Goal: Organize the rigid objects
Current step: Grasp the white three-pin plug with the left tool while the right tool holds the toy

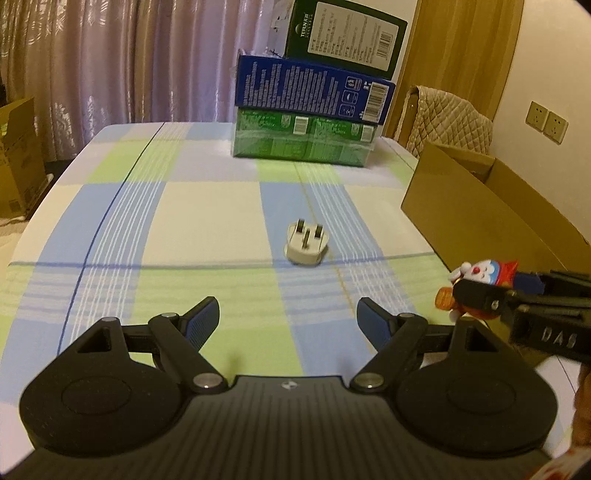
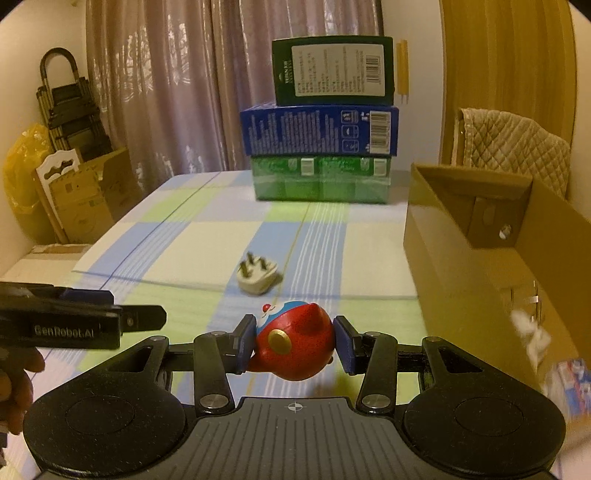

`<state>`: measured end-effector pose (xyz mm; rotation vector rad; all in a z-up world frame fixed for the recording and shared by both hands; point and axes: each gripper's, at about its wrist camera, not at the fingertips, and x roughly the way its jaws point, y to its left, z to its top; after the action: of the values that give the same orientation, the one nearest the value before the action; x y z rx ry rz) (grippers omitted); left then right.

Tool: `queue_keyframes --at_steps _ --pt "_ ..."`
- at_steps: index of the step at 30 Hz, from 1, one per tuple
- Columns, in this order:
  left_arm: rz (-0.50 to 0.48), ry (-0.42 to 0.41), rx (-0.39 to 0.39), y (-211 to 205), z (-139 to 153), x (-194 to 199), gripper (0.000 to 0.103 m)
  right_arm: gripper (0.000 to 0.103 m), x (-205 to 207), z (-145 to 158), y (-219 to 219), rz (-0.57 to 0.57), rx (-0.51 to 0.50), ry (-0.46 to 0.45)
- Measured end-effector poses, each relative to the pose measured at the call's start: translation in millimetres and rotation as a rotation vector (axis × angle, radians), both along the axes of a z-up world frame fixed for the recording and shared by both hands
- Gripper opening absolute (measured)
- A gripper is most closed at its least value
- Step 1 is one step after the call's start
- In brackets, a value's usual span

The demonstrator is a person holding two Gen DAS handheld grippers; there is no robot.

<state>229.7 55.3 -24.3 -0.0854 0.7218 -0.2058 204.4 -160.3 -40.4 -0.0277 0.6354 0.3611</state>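
While the right gripper (image 2: pixel 295 341) clamps a red-and-blue cartoon figurine (image 2: pixel 295 343) between its pads, lifted off the checked tablecloth (image 1: pixel 207 229), the left gripper (image 1: pixel 288 321) hangs with jaws spread, nothing in them. "GenRobot.AI" reads on the left gripper's side, "DAS" on the right's. Beyond them a white three-pin plug (image 1: pixel 306 246) lies pins-up, alone mid-table. Open cardboard box (image 2: pixel 480 236) sits at the right edge, contents blurred. At the far end: green pack (image 1: pixel 303 140), blue box (image 1: pixel 314 90) on it, dark box (image 1: pixel 343 35) on top; print too small to read.
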Motion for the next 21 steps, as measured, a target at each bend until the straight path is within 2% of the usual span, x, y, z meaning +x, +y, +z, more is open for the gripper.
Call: queue_keyframes --at_steps 10,18,21 --pt "-0.024 0.002 0.006 -19 -30 64 0.078 0.042 65 5 -1 -0.017 0.040 0.023" --pt "-0.098 -0.035 0.081 -49 -54 99 0.076 0.042 100 -1 -3 -0.047 0.092 0.059" --pt "-0.106 -0.031 0.084 -51 -62 113 0.073 0.042 106 -3 -7 -0.061 0.100 0.072"
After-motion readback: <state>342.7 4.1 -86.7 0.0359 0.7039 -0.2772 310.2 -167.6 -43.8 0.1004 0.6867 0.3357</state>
